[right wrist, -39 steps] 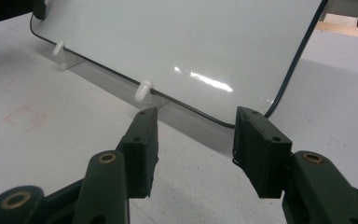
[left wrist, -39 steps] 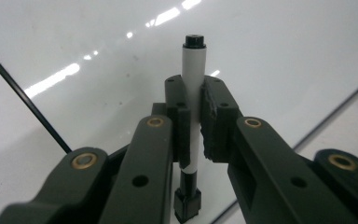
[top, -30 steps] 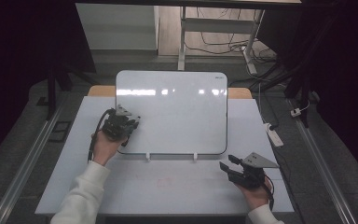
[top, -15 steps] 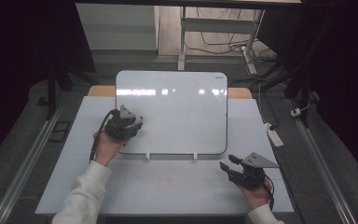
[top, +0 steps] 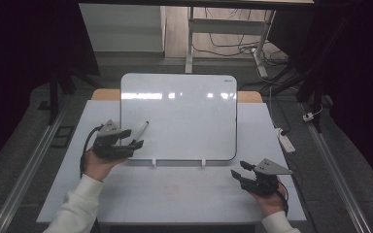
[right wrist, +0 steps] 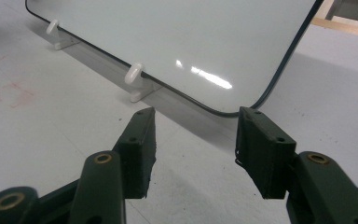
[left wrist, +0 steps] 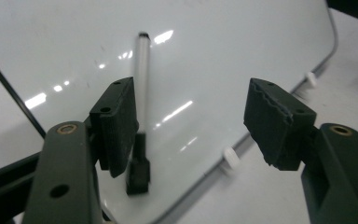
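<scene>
A white whiteboard (top: pixel 179 116) leans back on two small white feet on the table. A silver marker (top: pixel 140 130) with a black end lies on the board near its lower left corner. My left gripper (top: pixel 132 141) is open just in front of that corner. In the left gripper view the marker (left wrist: pixel 141 84) runs up the board (left wrist: pixel 223 46) beside the left jaw, its black end low between the jaws of the left gripper (left wrist: pixel 191 126). My right gripper (top: pixel 239 171) is open above the table near the board's lower right corner (right wrist: pixel 242 88); nothing sits in the right gripper (right wrist: pixel 193 149).
The white table top (top: pixel 175 194) carries a faint red smear (right wrist: pixel 9 95). A white foot clip (right wrist: pixel 135 74) holds the board's lower edge. A power strip (top: pixel 286 141) lies off the right side. Desk legs and cables stand behind the table.
My left gripper has drawn back toward the person from the board's left side, and the marker now shows lying on the board before its open jaws. The right gripper has stayed put.
</scene>
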Demonstrator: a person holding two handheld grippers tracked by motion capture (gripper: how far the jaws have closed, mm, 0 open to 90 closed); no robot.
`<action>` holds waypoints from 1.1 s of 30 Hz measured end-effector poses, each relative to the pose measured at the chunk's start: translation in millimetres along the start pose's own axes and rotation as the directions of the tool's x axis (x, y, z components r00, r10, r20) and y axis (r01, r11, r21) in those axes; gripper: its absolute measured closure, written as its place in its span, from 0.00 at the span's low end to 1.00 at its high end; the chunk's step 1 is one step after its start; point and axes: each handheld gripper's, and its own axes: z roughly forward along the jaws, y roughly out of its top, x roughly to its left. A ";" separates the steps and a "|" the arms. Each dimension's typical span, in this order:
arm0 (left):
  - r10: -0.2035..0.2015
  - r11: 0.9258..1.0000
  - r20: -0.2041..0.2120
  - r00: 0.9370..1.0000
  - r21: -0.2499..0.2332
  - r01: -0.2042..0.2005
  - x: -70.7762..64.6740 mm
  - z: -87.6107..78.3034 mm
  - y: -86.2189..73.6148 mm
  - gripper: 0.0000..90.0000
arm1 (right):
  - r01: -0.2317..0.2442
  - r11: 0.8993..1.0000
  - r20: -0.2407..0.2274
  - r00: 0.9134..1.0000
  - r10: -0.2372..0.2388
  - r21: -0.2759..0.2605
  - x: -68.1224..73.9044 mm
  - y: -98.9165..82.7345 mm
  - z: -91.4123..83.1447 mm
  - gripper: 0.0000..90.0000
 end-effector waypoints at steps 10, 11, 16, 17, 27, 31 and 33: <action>0.027 1.000 0.061 0.998 0.013 -0.028 -21.9 -27.2 -56.7 0.36 | 0.010 1.000 0.009 1.000 -0.010 0.003 -12.6 -9.6 -9.2 0.47; 0.025 0.999 0.067 0.997 0.025 -0.026 -22.6 -28.6 -62.3 0.36 | 0.009 1.000 0.010 1.000 -0.010 0.005 -13.4 -10.4 -9.5 0.47; 0.000 0.998 0.055 0.999 0.062 -0.004 -22.9 -35.6 -86.4 0.34 | 0.037 0.999 0.010 0.999 -0.037 0.006 -14.5 -12.6 -9.8 0.46; -0.008 0.998 0.054 0.998 0.066 0.005 -22.0 -35.9 -89.7 0.34 | 0.043 0.999 0.012 0.999 -0.043 0.007 -14.3 -12.9 -9.5 0.46; -0.028 0.997 0.044 0.999 0.073 0.025 -18.6 -34.3 -93.4 0.33 | 0.061 0.998 0.007 0.998 -0.061 0.013 -13.8 -13.5 -7.6 0.46; -0.022 0.997 0.044 0.999 0.072 0.018 -19.6 -34.3 -93.4 0.33 | 0.063 0.998 0.006 0.998 -0.063 0.015 -14.2 -13.3 -7.5 0.45; -0.022 0.997 0.045 0.999 0.072 0.019 -19.4 -34.5 -93.7 0.33 | 0.066 0.998 0.006 0.998 -0.066 0.014 -13.8 -13.0 -7.6 0.45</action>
